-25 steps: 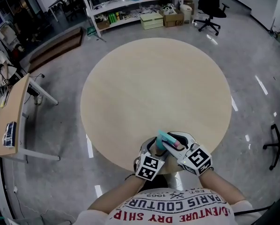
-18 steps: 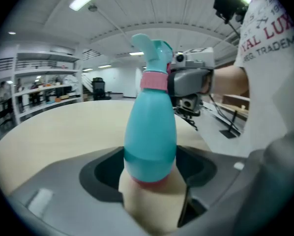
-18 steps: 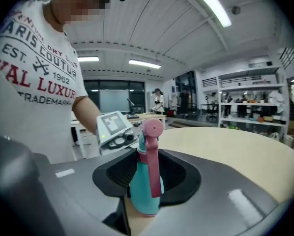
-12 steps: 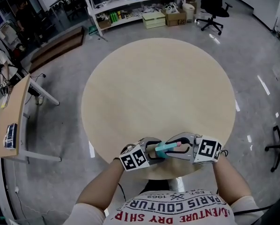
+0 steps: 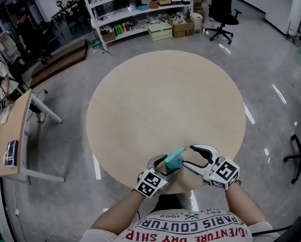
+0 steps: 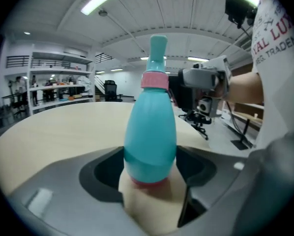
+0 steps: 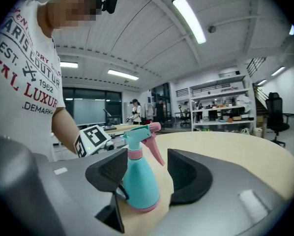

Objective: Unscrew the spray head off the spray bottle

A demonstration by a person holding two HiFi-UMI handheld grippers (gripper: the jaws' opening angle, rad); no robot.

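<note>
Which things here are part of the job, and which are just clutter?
Job: bottle; spray head; left hand-held gripper, clamped on bottle; right hand-held gripper, jaws just opened, bottle between them.
Lying about: shelves; boxes; office chair; side desk.

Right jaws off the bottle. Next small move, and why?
Probably regrip: the right gripper has just been opening its jaws, the spray bottle between them unpressed; the spray head is still on and the left gripper clamps the body. Close on the head to twist it.
</note>
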